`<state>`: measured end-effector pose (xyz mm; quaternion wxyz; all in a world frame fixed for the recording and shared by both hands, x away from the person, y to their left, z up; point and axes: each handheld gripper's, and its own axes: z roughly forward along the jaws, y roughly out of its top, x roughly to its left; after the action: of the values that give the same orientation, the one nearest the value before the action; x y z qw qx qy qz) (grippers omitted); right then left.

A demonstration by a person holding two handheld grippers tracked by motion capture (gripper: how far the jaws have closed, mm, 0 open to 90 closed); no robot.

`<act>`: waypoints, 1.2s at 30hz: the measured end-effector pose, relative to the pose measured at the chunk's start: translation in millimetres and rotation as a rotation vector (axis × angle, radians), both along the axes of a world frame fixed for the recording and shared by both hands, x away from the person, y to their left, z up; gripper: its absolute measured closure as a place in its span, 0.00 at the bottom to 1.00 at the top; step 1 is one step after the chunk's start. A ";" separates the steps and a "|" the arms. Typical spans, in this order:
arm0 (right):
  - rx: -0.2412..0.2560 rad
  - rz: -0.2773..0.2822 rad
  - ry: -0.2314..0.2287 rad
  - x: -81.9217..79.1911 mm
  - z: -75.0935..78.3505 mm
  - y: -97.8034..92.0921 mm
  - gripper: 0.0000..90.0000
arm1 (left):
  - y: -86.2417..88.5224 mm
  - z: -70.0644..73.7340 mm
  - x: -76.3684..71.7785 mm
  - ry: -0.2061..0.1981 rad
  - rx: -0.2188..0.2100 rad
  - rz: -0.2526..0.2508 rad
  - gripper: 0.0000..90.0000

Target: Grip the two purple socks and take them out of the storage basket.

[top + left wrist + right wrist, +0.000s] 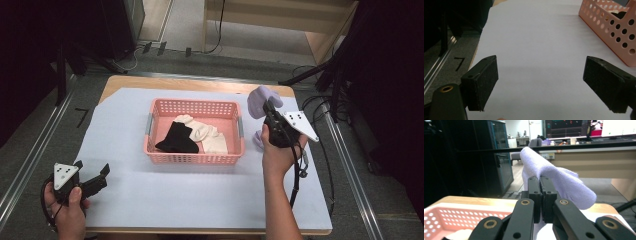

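**Right tongs hold lilac sock aloft, right of basket**

Right tongs (539, 182) clenched on the lilac sock (554, 180); jaws pressed together with the cloth pinched between, sock draping over the tips on both sides. In the high view the right tongs (270, 109) sit right of centre, sock (261, 100) lifted off the surface, just past the basket's right wall. A second lilac piece (258, 138) lies on the surface below the hand, partly hidden; likely the pair's other sock, cannot tell for sure.

Handling judgement: soft, light, limp knit. No stiffness, folds over the jaws and hangs. Not fragile, not slippery; fuzzy weave should grip the pads well. Pinch is near mid-length, so both ends dangle and could catch the basket rim. Any fold or bunched edge works as a hold point.

Left tongs (541, 85) released, jaws wide apart, nothing between, over bare surface (536, 37). In the high view the left tongs (92, 176) are at lower left.

Pink basket (150, 145) mid-frame holds a black sock (176, 139) and white socks (206, 134).
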<state>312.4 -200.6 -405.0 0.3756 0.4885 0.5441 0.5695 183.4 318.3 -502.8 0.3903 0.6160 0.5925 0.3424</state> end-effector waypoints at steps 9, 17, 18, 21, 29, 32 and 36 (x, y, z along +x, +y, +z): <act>-0.018 -0.055 0.080 -4.2 -29.6 -24.6 0.99 | -0.1 0.0 -0.2 -0.002 0.002 -0.001 0.16; -0.025 -0.078 0.144 -7.7 -56.7 -33.5 0.99 | -0.3 0.1 -0.3 -0.003 0.003 0.001 0.16; -0.022 -0.078 0.155 -8.6 -60.0 -34.1 0.99 | -0.3 0.0 -0.3 -0.003 0.003 0.001 0.16; -0.025 -0.086 0.179 -11.2 -71.6 -36.7 0.98 | -0.4 0.0 -0.3 -0.004 0.003 0.001 0.16; 0.045 -0.039 0.127 -20.2 -75.6 -44.5 0.69 | -0.3 0.1 -0.5 -0.005 0.004 0.002 0.16; 0.017 -0.043 0.120 -22.7 -74.5 -46.4 0.58 | -0.3 0.1 -0.5 -0.005 0.004 0.002 0.16; -0.017 -0.022 0.104 -30.0 -72.8 -52.7 0.49 | -0.3 0.2 -0.7 -0.006 0.002 0.003 0.16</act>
<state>282.3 -253.3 -477.8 0.3572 0.5203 0.5622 0.5344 182.7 318.0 -502.6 0.3909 0.6144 0.5919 0.3455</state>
